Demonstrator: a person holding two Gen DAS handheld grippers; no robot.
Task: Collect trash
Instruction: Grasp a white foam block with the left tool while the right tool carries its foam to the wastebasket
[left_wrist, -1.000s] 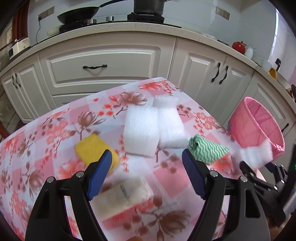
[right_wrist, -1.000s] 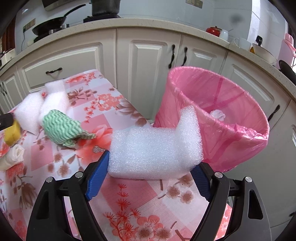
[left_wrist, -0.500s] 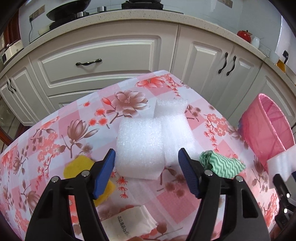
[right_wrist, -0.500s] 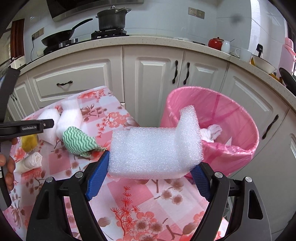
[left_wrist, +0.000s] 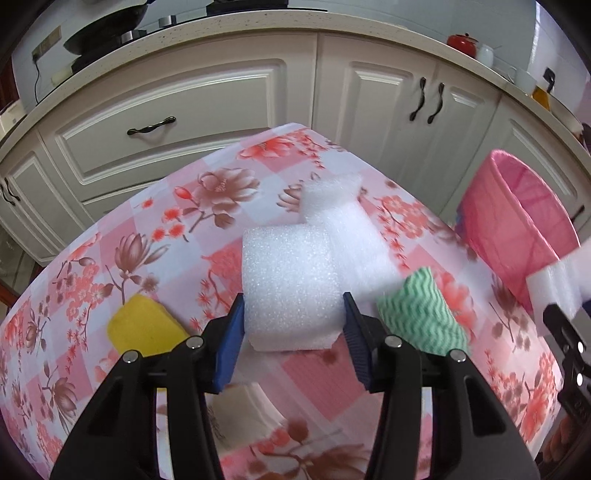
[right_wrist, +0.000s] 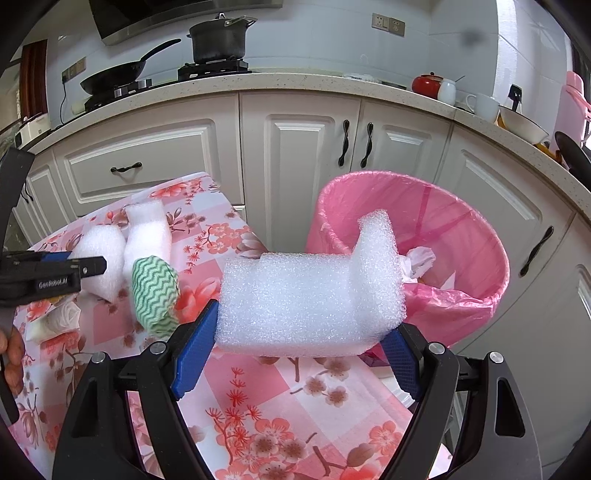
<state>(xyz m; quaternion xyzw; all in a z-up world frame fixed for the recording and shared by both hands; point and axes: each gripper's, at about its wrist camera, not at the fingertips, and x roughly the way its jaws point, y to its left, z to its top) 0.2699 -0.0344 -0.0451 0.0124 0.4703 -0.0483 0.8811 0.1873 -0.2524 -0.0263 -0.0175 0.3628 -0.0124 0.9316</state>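
Foam block (left_wrist: 291, 288) sits on the floral worktop (left_wrist: 110, 243), apparently pinched between the left tool's (left_wrist: 293, 328) blue pads. Right tool (right_wrist: 299, 332) clenches an L-shaped foam piece (right_wrist: 314, 299) near the pink bin (right_wrist: 476, 236).

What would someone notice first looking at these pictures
The big L-shaped white foam piece clamped in the right gripper, in front of the pink-lined trash bin. Next, the left gripper closing around a white foam block on the floral tablecloth, between a yellow sponge and a green zigzag cloth.
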